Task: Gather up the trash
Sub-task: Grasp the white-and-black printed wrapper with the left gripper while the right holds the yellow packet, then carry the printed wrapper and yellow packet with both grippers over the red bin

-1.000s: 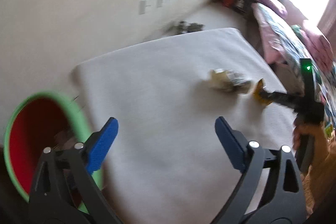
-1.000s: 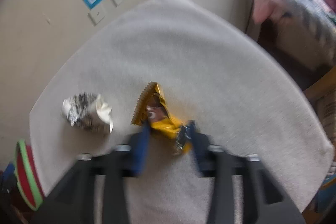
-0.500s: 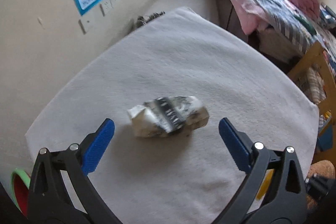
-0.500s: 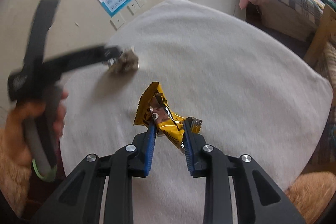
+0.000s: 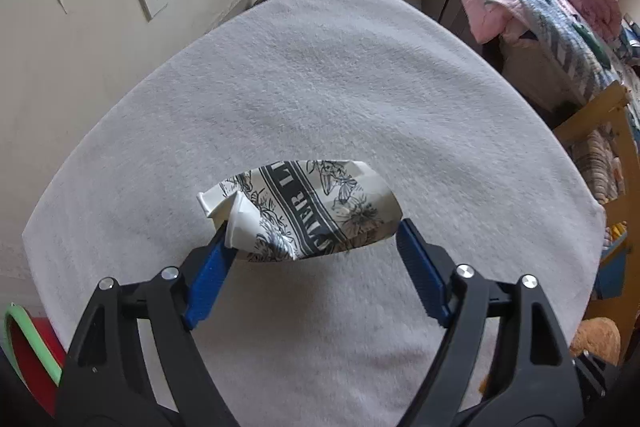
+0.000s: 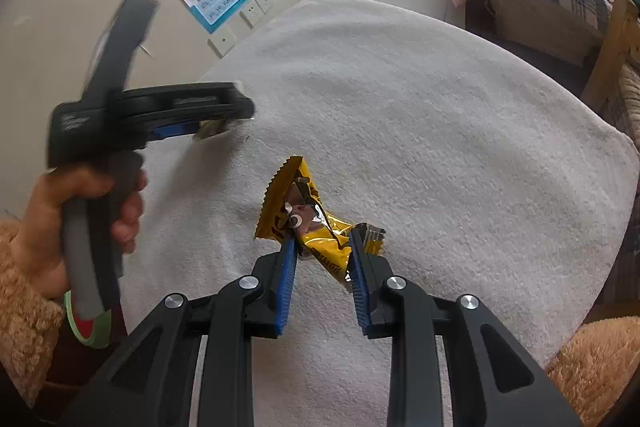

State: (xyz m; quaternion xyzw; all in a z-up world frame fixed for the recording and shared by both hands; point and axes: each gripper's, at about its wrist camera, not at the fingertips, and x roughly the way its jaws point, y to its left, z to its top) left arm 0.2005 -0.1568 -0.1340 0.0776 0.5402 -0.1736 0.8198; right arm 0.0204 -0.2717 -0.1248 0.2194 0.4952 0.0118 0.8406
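Two pieces of trash are in hand at once on the pale towel [image 5: 360, 87]. My left gripper [image 5: 310, 247] has its jaws closing around the crushed paper cup [image 5: 304, 211], which lies crosswise between the blue pads. The near-left pad [image 5: 208, 267] already touches the cup's folded rim, and the right pad [image 5: 420, 267] sits against its far end, though I cannot tell whether that side presses yet. My right gripper [image 6: 322, 259] is clenched on the yellow snack wrapper [image 6: 304, 223]. The wrapper's serrated end fans out ahead of the fingertips, and its crimped tail pokes out just past the right pad.

I judge the risks as follows. The cup is held end to end along its length, so a further squeeze may buckle it and let it pop out sideways. The wrapper is slick foil pinched near one end and could slide free during a swing. The red bin with a green rim [image 5: 24, 343] sits low to the left of and behind my left gripper, partly out of frame. A hurried carry could drop either piece short of it.
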